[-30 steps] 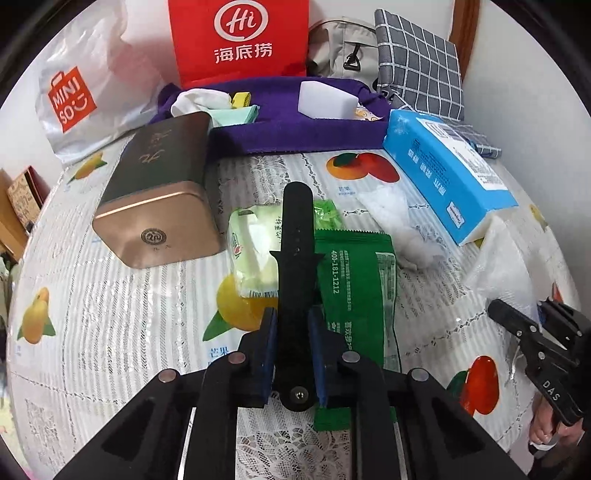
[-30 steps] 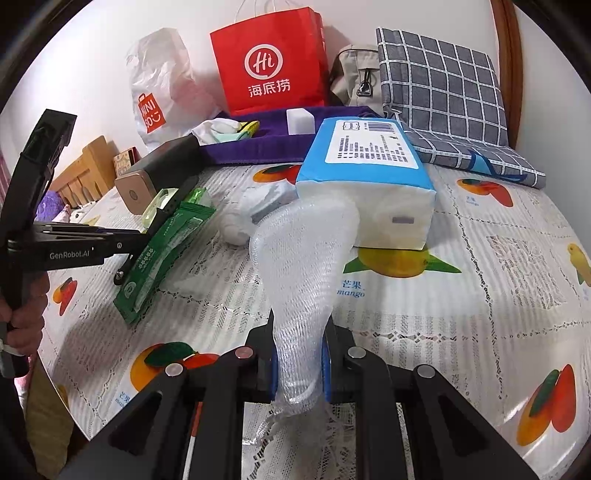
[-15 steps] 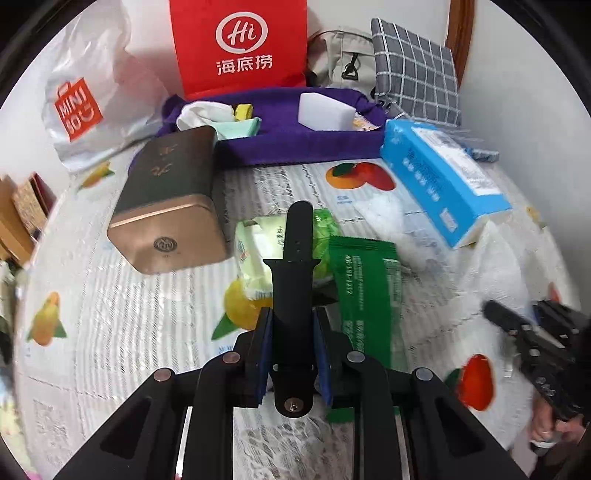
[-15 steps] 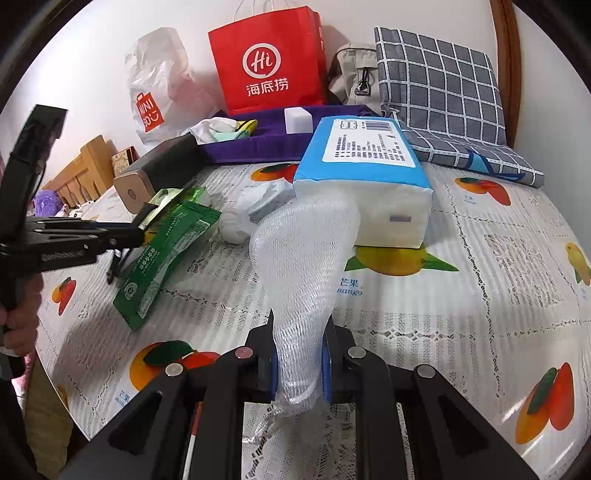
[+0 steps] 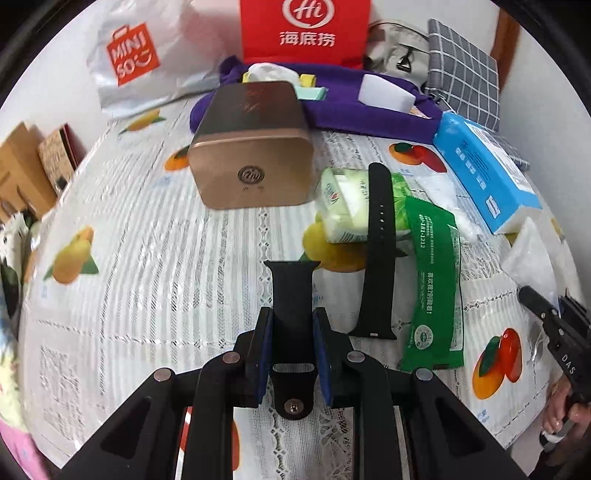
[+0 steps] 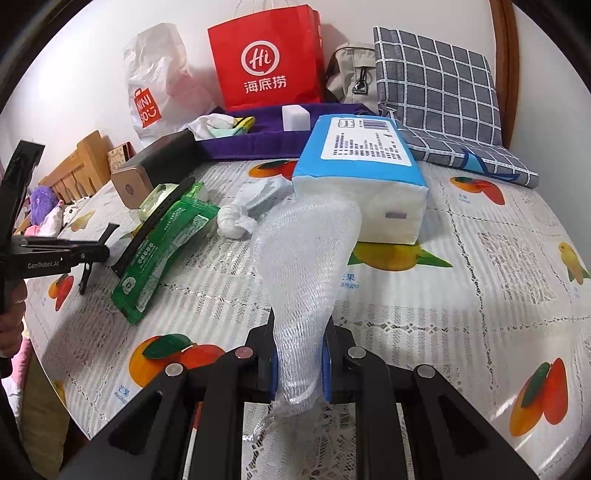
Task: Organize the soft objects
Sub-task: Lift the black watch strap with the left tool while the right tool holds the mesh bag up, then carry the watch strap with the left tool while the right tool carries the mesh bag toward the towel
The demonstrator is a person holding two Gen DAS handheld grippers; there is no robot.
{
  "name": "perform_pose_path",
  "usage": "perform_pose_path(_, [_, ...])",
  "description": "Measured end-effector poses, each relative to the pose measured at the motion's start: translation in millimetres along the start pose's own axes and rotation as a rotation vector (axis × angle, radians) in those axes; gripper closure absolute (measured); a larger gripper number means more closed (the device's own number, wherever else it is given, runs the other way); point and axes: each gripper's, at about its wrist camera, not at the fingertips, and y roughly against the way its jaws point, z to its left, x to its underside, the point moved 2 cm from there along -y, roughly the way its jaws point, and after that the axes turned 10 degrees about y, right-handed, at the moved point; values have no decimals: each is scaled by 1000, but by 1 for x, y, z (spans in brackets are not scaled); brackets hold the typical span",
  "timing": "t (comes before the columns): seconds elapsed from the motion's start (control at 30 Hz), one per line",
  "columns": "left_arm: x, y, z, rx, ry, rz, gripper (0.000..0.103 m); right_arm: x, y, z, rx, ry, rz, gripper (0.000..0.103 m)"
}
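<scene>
**Strap half and mesh pouch in the grippers**

Here the left gripper (image 5: 291, 332) pinches a short black strap piece (image 5: 292, 291); its longer half (image 5: 376, 254) lies across green packets. The right gripper (image 6: 300, 354) clamps a white mesh pouch (image 6: 306, 258) above the fruit-print cloth (image 6: 480, 266), before a red bag (image 6: 266, 59).

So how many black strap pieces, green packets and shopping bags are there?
Black strap pieces: 2, the held strap and the loose strap
Green packets: 2, the pale packet and the dark packet
Shopping bags: 2, the red bag and the white bag
Total: 6
</scene>
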Motion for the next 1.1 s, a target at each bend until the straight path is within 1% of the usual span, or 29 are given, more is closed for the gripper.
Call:
perform_pose_path(0.07, [-1, 0, 0, 4, 7, -6, 82, 0, 0, -1, 7, 2, 6, 86])
perform_pose_path(0.13, [-2, 1, 0, 24, 13, -4, 82, -1, 4, -2, 17, 6, 7, 86])
perform_pose_path(0.23, [-2, 1, -1, 28, 16, -2, 82, -2, 12, -1, 30, 21, -1, 87])
perform_pose_path(0.37, [-3, 8, 2, 45, 25, -11, 82, -7, 23, -6, 20, 8, -13, 87])
perform_pose_path(0.47, [-6, 13, 4, 46, 30, -23, 82, -13, 30, -7, 32, 12, -19, 87])
perform_pose_path(0.57, [-8, 18, 8, 51, 44, -29, 82, -21, 37, -7, 25, 14, -30, 87])
perform_pose_path(0.73, [-17, 29, 11, 55, 60, -45, 82, -37, 48, -7, -11, 6, -55, 87])
perform_pose_path(0.9, [-27, 40, 11, 59, 68, -70, 82, -59, 56, -5, -19, 28, -72, 87])
perform_pose_path(1.1, [-41, 47, 10, 65, 72, -88, 82, -82, 55, -8, -38, 15, -74, 87])
